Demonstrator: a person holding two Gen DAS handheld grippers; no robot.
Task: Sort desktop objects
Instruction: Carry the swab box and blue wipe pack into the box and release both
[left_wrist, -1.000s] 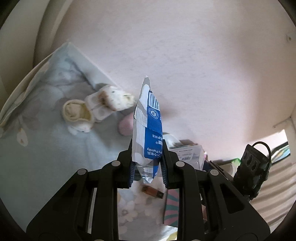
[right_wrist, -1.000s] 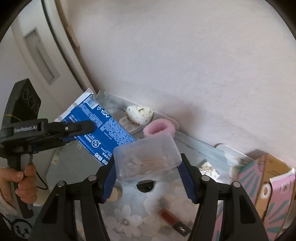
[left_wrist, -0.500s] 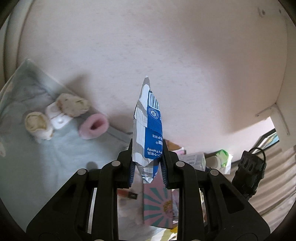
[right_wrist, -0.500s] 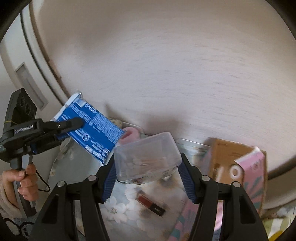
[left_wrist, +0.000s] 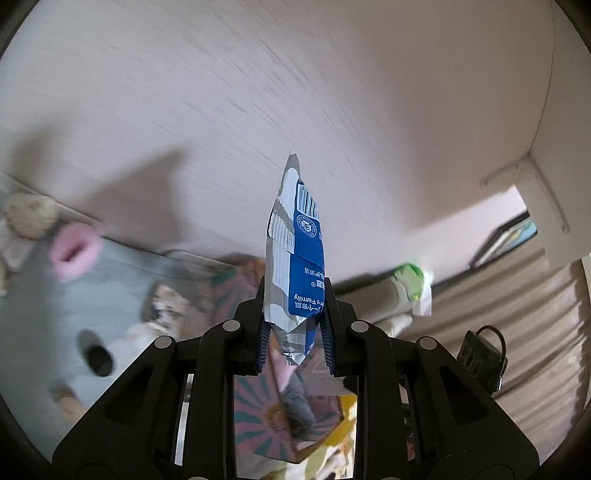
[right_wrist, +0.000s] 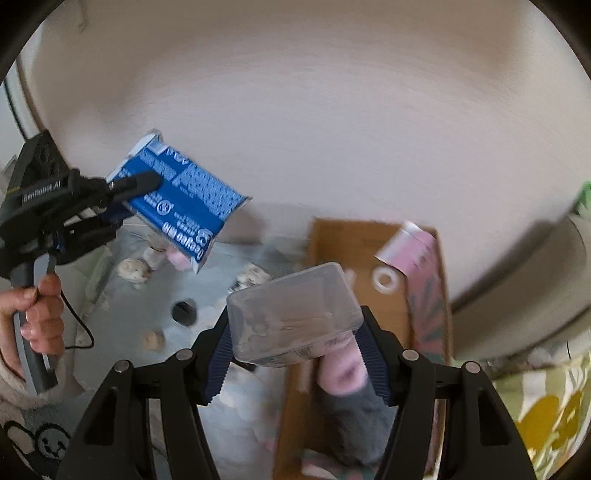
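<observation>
Box (right_wrist: 373, 295), brown cardboard with an open top and a pink patterned flap, is the largest thing on the desk; it stands at the right of the grey floral cloth (right_wrist: 122, 295), against the pale wall (right_wrist: 332, 110). Inside it you can see a pink and grey plush shape (right_wrist: 343, 373), blurred.

Pouch (left_wrist: 295, 258), blue and silver with a barcode, stands on edge in your left gripper (left_wrist: 295, 338); both jaws press its lower end, so the claw is closed on it. From the right wrist view the pouch (right_wrist: 181, 201) hangs in the air above the cloth's far left part, held by that gripper (right_wrist: 122, 195), with your left hand (right_wrist: 40, 314) on the handle.

Tub (right_wrist: 291, 317), clear plastic with a lid and pale sticks inside, is clamped between the blue pads of your right gripper (right_wrist: 295, 354); it is held above the box's near left edge.

Smaller things lie on the cloth: a pink ring (left_wrist: 74, 251) near the wall, beige plush pieces (right_wrist: 135, 269), a dark round object (right_wrist: 183, 313) and a small tan one (right_wrist: 153, 338).
</observation>
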